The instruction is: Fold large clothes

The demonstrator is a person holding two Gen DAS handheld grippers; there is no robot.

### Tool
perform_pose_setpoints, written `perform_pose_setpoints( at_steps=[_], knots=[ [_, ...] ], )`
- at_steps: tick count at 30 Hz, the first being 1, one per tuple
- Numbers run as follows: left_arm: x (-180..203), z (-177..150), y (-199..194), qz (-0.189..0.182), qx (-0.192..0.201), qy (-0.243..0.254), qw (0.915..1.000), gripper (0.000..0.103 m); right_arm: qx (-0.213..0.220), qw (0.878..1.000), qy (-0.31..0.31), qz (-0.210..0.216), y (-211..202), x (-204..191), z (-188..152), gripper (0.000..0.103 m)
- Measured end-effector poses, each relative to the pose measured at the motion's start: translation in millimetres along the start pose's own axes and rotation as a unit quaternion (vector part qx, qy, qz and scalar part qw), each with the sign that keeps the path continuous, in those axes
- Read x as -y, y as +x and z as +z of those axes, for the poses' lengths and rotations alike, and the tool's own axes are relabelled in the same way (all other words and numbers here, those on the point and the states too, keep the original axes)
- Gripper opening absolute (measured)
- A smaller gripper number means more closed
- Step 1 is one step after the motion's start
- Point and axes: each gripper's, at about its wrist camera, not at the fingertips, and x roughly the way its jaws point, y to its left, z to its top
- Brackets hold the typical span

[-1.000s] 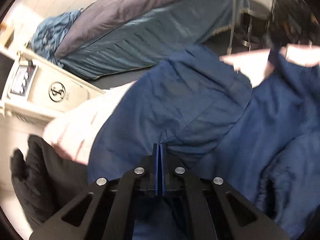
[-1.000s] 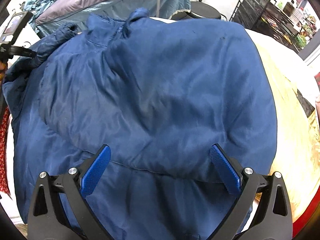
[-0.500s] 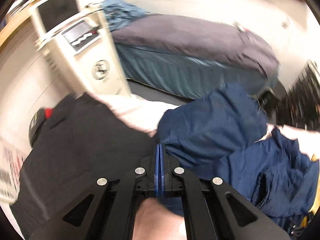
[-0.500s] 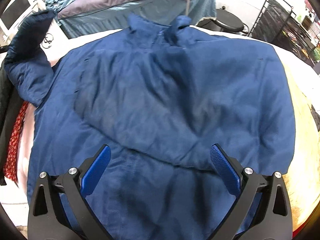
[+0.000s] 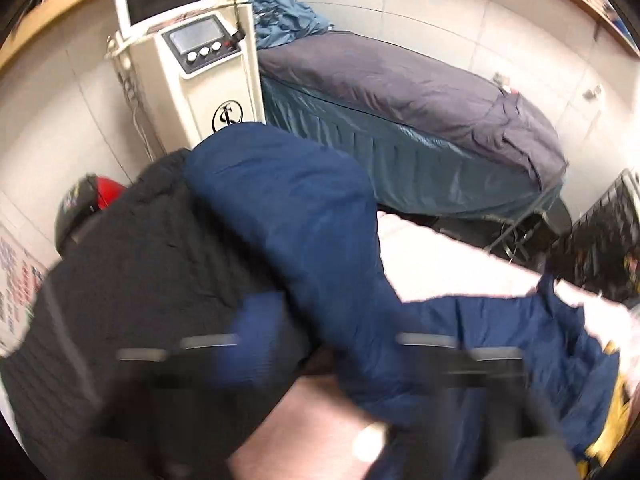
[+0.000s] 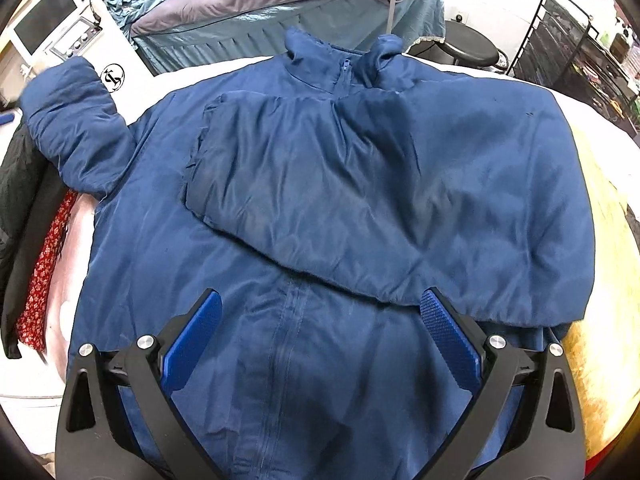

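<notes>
A navy blue jacket (image 6: pixel 320 208) is shown beside a black garment (image 6: pixel 24 184) and a red cloth (image 6: pixel 44 264) printed with small white flowers. Blue pads (image 6: pixel 448 332) are set in the black right gripper (image 6: pixel 320 340); a grey cover (image 5: pixel 400 92) is laid over a teal skirt (image 5: pixel 420 164).

Cream machine (image 5: pixel 212 76) | front panel: round black monogram emblem (image 5: pixel 228 117), letters not legible | no other readable text.
</notes>
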Motion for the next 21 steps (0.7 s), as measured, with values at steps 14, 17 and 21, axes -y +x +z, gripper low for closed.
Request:
perform_pose_setpoints(
  at_steps=[14,17,21],
  knots=[
    [-9,38,63,0.003,-0.029,-0.052,0.9982,0.013,-0.010,0.998,0.055,-0.034,-7,34,-21,0.098],
    [41,36,32,-0.045,0.007,0.018,0.9988,0.011,-0.009,0.998,0.061,-0.034,-7,35,-22,0.098],
    [150,-7,-24,-0.115,0.065,0.190,0.9729,0.010,-0.013,0.997,0.072,-0.033,-5,38,-22,0.098]
  ],
)
